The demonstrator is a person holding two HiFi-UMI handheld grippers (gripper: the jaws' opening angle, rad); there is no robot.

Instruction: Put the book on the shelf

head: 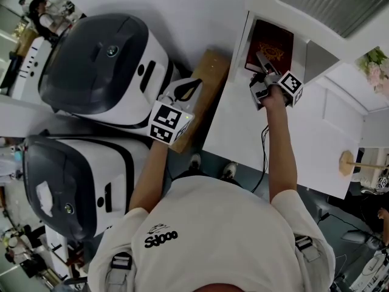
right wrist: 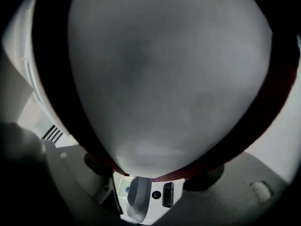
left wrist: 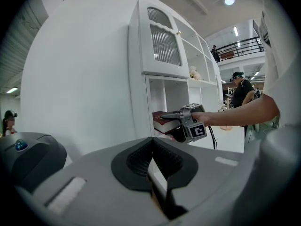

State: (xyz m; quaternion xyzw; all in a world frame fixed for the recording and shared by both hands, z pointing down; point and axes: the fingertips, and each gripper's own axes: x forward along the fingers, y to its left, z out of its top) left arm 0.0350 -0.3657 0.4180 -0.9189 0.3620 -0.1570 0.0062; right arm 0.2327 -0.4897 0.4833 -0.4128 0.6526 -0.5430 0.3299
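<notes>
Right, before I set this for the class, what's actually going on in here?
A person is working with a handheld gripper in each hand. The right gripper has a dark red book between its jaws, pads apparently against the covers, and holds it at the lower open compartment of the white shelf unit. Whether the book already rests on the shelf floor is hard to tell. The left gripper is shut and empty, off to the side near two white machines.
</notes>
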